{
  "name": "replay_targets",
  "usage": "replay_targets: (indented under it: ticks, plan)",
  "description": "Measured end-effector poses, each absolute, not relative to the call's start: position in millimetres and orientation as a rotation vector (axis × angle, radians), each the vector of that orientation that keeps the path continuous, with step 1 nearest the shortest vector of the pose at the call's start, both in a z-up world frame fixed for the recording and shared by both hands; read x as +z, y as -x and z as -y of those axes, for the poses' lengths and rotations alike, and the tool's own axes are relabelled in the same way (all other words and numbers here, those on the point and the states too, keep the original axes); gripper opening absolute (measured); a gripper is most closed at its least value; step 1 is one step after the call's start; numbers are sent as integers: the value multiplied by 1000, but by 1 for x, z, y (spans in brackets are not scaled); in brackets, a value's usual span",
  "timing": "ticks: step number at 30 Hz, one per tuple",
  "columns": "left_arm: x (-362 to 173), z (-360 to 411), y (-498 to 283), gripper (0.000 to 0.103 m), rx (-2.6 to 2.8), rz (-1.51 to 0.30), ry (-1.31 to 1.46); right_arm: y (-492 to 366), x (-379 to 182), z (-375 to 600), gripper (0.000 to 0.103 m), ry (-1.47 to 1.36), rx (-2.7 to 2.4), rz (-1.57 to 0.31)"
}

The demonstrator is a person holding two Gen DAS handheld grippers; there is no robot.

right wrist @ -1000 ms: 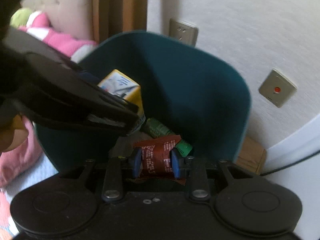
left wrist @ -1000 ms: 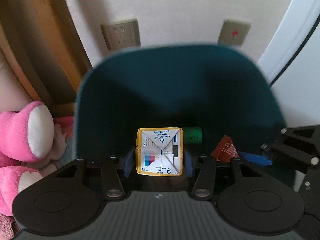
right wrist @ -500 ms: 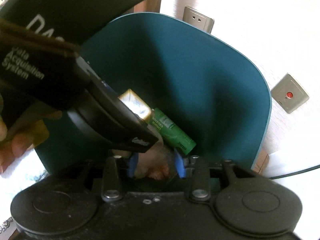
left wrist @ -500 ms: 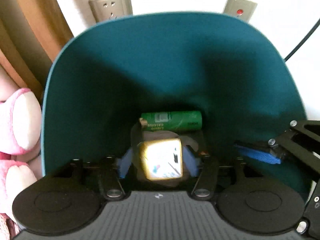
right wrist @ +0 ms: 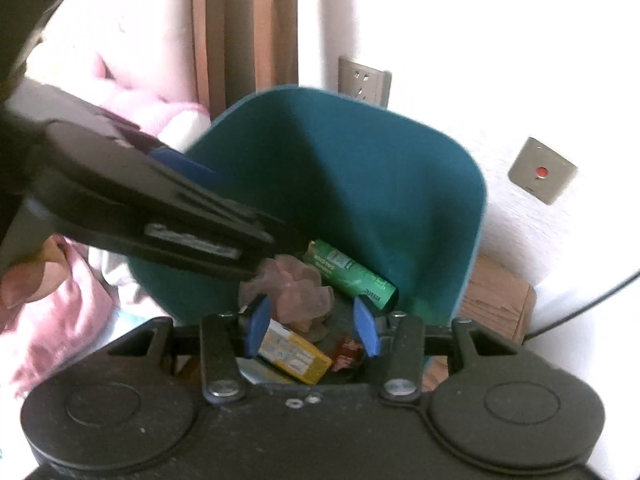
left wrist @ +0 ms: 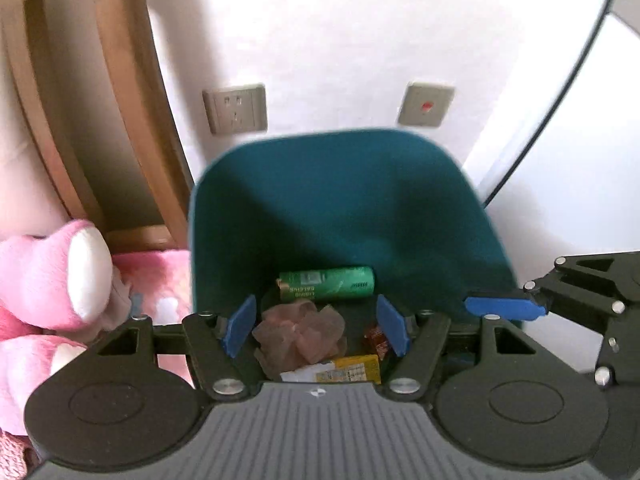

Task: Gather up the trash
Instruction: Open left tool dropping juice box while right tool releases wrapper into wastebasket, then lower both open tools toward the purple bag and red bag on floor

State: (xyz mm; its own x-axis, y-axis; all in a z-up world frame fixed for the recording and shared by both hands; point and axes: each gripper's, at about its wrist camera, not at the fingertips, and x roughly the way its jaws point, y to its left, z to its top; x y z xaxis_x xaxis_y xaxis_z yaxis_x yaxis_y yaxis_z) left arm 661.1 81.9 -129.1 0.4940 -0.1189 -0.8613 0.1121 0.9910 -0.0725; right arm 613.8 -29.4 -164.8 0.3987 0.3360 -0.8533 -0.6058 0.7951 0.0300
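Observation:
A teal bin [left wrist: 340, 200] [right wrist: 360, 184] stands against the wall. On its floor lie a green roll [left wrist: 326, 282] [right wrist: 352, 276], a crumpled pinkish wrap [left wrist: 300, 330] [right wrist: 288, 286], a yellow carton [left wrist: 344, 370] [right wrist: 296, 358] and a red-brown wrapper [left wrist: 378, 338] [right wrist: 346, 352]. My left gripper [left wrist: 318, 330] hangs open above the bin, nothing between its pads. My right gripper [right wrist: 312, 326] is over the bin too, its jaws opening and empty. The right gripper's blue fingertip [left wrist: 504, 308] shows at the right of the left wrist view.
A pink plush toy [left wrist: 52, 280] and pink bedding lie left of the bin by a wooden headboard [left wrist: 100, 140]. A wall socket [left wrist: 236, 108] and a red-dot switch plate [left wrist: 426, 104] sit behind it. A wooden box [right wrist: 496, 300] stands right of the bin.
The left gripper let go of the yellow carton and the right gripper let go of the red-brown wrapper; both now lie in the bin. Both grippers have risen and pulled back.

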Motion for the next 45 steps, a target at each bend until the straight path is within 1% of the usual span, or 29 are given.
replay_targets:
  ticks: [3, 6, 13, 16, 19, 20, 22, 23, 25, 28, 30, 32, 34, 38, 42, 44, 45]
  plan:
    - [-107, -88, -635, 66, -157, -989, 1, -599, -148, 36, 49, 261, 585, -969]
    - [-87, -93, -608, 66, -173, -942, -12, -582, -126, 47, 51, 224, 561, -943]
    - [-51, -100, -543, 66, -216, -860, -25, -536, -94, 56, 53, 147, 514, -884]
    - [-47, -104, -515, 66, -231, -832, -25, -515, -92, 59, 56, 121, 493, -861]
    - [-48, -109, -491, 66, -257, -827, -23, -492, -93, 61, 61, 100, 477, -841]
    - [-50, -111, -484, 68, -264, -831, -22, -484, -92, 61, 64, 95, 471, -836]
    - [-57, -111, -470, 74, -275, -836, -26, -469, -95, 63, 65, 82, 467, -834]
    - [-60, -111, -464, 75, -279, -838, -30, -462, -98, 64, 67, 77, 463, -836]
    - [-71, -110, -454, 79, -292, -848, -32, -449, -104, 65, 69, 70, 459, -840]
    - [-90, -106, -444, 80, -300, -872, -20, -435, -118, 69, 77, 60, 456, -857]
    - [-106, -103, -438, 80, -284, -878, -15, -432, -134, 75, 83, 51, 459, -878]
    - [-126, -98, -435, 80, -283, -892, 2, -429, -151, 80, 86, 55, 456, -892]
    - [-150, -93, -435, 83, -286, -919, 29, -429, -171, 86, 89, 53, 463, -908]
    - [-205, -83, -433, 83, -271, -997, 80, -427, -221, 101, 94, 30, 459, -961]
    - [-264, -74, -435, 85, -235, -1082, 144, -429, -273, 118, 98, 9, 451, -1007]
    - [-294, -69, -435, 87, -214, -1113, 169, -431, -298, 126, 99, 20, 454, -1021]
    - [-309, -66, -436, 90, -204, -1125, 175, -433, -312, 130, 99, 32, 457, -1027]
